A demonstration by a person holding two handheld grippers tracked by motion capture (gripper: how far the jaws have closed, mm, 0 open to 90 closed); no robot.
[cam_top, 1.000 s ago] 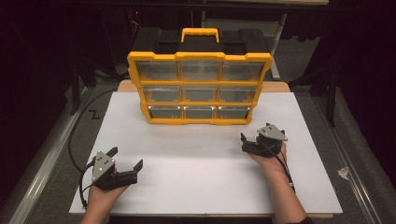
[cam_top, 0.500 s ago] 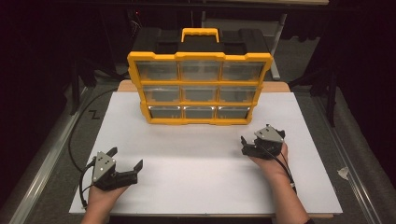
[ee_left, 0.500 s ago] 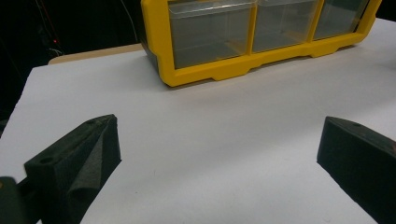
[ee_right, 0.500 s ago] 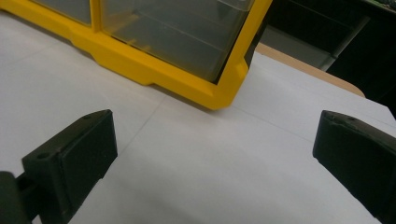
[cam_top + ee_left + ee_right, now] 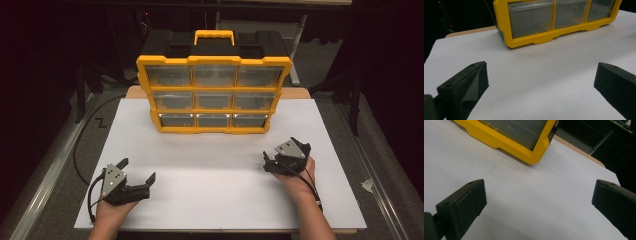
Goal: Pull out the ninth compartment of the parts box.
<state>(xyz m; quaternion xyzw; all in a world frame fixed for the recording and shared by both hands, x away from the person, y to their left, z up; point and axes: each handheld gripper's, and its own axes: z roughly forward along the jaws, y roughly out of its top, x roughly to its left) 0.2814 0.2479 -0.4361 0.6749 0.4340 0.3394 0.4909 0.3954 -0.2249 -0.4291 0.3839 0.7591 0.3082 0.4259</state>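
From above, both released: left hand-held gripper (image 5: 137,171), right hand-held gripper (image 5: 270,161); closer, organizer (image 5: 554,22) drawers look empty.

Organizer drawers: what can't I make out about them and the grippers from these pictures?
- Organizer drawer contents: high view too small, fronts glare; cannot tell if anything is inside.
- Upper drawer rows: cut off by the top edge in the left gripper view; the right gripper view catches one corner.
- Organizer's back and sides: hidden by its own body.
- Right gripper jaw gap: foreshortened in the high view; its own view shows the jaws wide apart.
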